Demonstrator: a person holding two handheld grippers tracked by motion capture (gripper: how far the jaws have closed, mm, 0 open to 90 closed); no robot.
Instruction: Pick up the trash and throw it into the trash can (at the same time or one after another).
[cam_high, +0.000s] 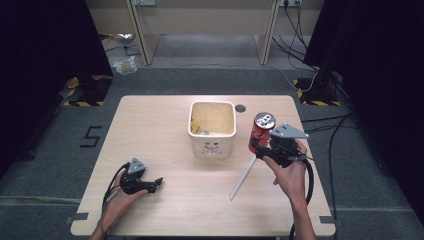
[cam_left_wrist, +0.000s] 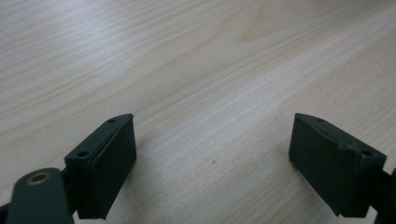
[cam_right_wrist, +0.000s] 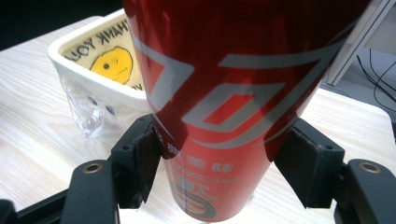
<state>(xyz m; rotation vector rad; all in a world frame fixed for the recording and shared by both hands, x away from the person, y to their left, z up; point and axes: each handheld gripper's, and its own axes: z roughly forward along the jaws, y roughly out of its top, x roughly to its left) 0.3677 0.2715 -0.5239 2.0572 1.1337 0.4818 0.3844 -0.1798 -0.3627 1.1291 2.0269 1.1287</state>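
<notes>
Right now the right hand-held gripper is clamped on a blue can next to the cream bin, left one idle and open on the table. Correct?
Not quite: the can is red, not blue, as the right gripper view shows. The rest holds: the right hand-held gripper is clamped on it beside the cream bin, and the left hand-held gripper sits open over the table.

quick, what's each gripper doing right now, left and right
Left gripper: open, nothing between its jaws, low over the table.
Right gripper: closed on the red can, holding it beside the cream bin.
</notes>
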